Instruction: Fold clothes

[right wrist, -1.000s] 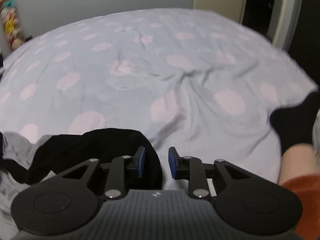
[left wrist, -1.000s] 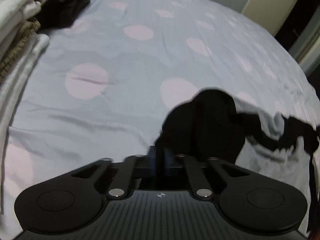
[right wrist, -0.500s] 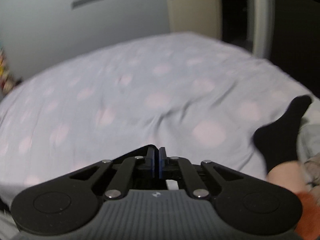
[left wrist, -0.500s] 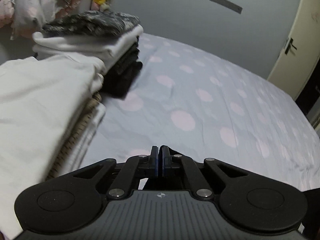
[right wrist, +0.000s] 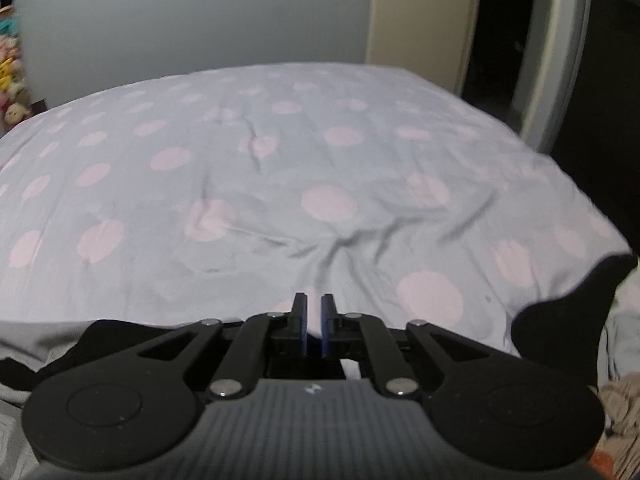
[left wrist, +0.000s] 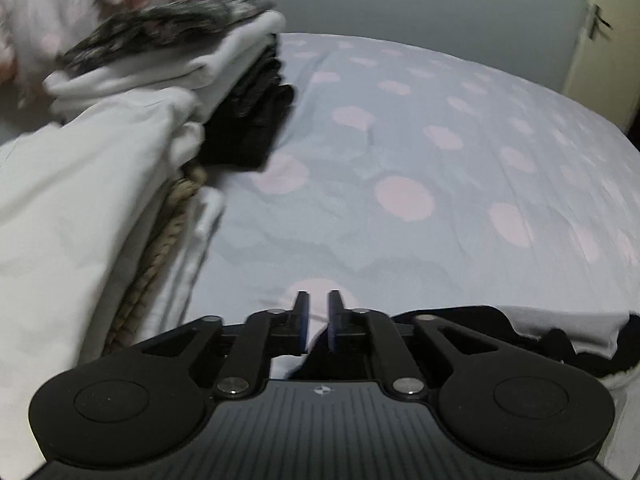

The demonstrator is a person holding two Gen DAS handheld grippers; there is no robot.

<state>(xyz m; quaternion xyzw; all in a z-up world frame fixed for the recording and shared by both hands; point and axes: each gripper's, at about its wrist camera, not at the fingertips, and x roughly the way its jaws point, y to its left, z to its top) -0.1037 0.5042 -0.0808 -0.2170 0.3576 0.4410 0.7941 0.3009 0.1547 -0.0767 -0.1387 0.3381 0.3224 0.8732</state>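
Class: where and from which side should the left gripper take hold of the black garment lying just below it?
Probably the black garment's upper edge, coming down from above: it lies rumpled on the bedsheet, so that raised fold gives the slightly parted left gripper something to pinch.

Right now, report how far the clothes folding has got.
Done: a stack of folded clothes stands at the left of the bed. In hand: nothing; the left gripper and right gripper both have jaws slightly apart with only bedsheet between them. Left: a black and grey garment lies rumpled just below the grippers, not yet folded.
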